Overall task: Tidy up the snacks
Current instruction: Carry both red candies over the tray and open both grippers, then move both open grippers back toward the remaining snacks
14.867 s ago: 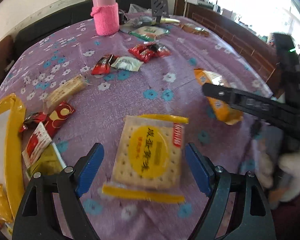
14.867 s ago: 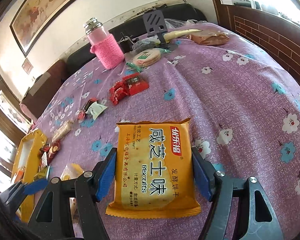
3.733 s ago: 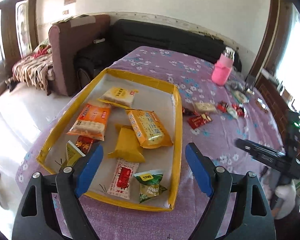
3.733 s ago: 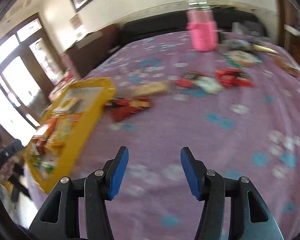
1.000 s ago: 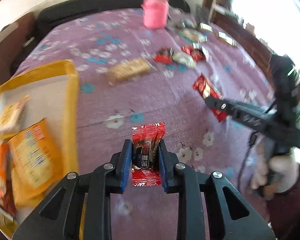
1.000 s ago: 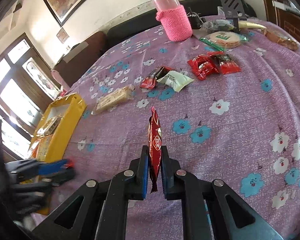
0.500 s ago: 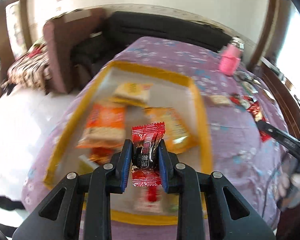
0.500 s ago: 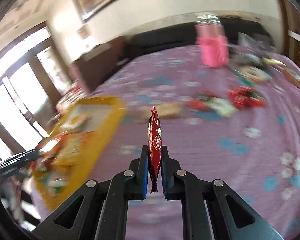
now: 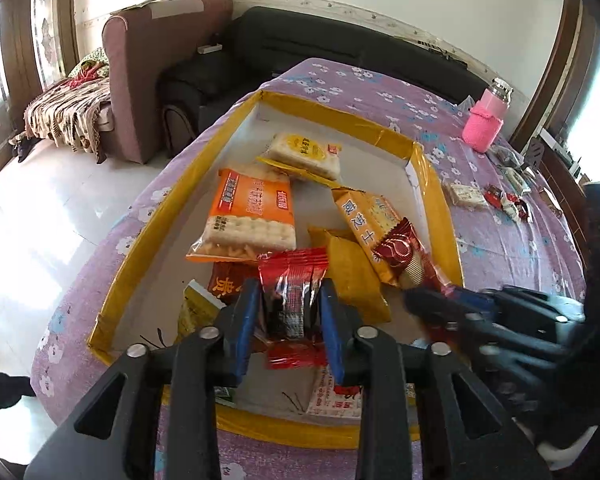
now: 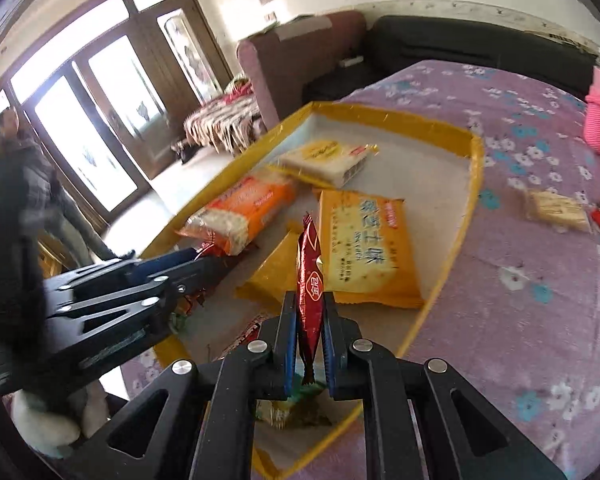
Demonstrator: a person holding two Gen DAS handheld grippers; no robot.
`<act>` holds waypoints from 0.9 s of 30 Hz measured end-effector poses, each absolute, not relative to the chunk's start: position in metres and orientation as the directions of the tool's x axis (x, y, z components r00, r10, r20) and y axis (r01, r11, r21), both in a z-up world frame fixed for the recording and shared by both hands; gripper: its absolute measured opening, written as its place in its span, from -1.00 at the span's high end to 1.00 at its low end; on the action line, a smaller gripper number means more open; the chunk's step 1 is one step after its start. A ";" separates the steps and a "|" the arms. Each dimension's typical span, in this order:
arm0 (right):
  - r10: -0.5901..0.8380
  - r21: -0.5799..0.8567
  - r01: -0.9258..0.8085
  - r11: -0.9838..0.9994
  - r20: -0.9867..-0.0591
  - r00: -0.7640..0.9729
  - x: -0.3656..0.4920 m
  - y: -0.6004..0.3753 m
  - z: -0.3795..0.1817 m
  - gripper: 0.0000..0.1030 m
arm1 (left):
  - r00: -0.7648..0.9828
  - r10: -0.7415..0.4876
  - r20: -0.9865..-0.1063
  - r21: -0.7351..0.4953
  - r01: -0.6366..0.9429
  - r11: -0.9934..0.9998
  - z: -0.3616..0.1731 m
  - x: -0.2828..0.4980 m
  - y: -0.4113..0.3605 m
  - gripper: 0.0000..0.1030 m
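A yellow-rimmed tray (image 9: 444, 216) on the purple flowered table holds several snack packs, among them an orange cracker pack (image 9: 248, 216) and a yellow biscuit pack (image 10: 364, 244). My left gripper (image 9: 290, 312) is shut on a red snack packet (image 9: 292, 292) above the tray's near end. My right gripper (image 10: 308, 332) is shut on a dark red wrapped snack (image 10: 310, 280), held edge-up over the tray's near right part. The right gripper also shows in the left wrist view (image 9: 432, 300), with its red snack (image 9: 400, 252). The left gripper shows in the right wrist view (image 10: 204, 264).
A pink-sleeved bottle (image 9: 486, 124) stands at the table's far end. A pale cracker pack (image 9: 466, 194) and small red snacks (image 9: 508, 202) lie on the cloth right of the tray. A brown armchair (image 9: 148, 72) and black sofa stand beyond. A person (image 10: 16, 184) stands left.
Both grippers have swung from the open table over to the tray, each still holding its red snack. They now sit lower and closer to the tray's near end.
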State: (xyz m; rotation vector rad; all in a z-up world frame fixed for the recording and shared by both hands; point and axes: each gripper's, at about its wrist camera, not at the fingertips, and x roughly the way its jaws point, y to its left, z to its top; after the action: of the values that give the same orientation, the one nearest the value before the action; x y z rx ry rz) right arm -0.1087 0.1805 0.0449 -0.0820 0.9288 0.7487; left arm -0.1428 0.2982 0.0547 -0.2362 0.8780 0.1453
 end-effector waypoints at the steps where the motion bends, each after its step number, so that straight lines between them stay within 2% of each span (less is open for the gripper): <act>1: 0.535 0.229 -0.613 0.756 -0.756 0.377 -0.109 0.182 0.043 0.70 | 0.635 0.045 -0.771 -0.134 -0.232 0.963 0.057 -0.145 0.297 0.13; 2: 0.535 0.228 -0.611 0.758 -0.754 0.381 -0.110 0.181 0.042 0.68 | 0.643 0.059 -0.764 -0.124 -0.237 0.964 0.060 -0.147 0.296 -0.02; 4: 0.556 0.248 -0.618 0.747 -0.742 0.375 -0.113 0.177 0.045 0.47 | 0.659 0.090 -0.747 -0.104 -0.250 0.963 0.067 -0.152 0.294 -0.15; 6: 0.564 0.244 -0.621 0.745 -0.728 0.390 -0.119 0.174 0.049 0.35 | 0.669 0.131 -0.732 -0.074 -0.268 0.961 0.073 -0.156 0.292 -0.32; 8: 0.568 0.240 -0.619 0.748 -0.712 0.411 -0.124 0.170 0.057 0.34 | 0.673 0.172 -0.719 -0.044 -0.291 0.956 0.078 -0.160 0.290 -0.54; 17: 0.575 0.285 -0.549 0.786 -0.664 0.479 -0.136 0.129 0.074 0.25 | 0.703 0.291 -0.649 0.065 -0.330 0.942 0.104 -0.176 0.269 -0.61; 27: 0.561 0.317 -0.487 0.814 -0.648 0.515 -0.148 0.088 0.075 0.16 | 0.699 0.290 -0.654 0.077 -0.320 0.944 0.109 -0.179 0.251 -0.61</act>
State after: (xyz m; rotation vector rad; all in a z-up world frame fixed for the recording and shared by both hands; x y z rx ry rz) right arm -0.1480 0.0880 0.0749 0.0992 0.8144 0.6302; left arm -0.1790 0.2515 0.1093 -0.0441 0.7206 0.3404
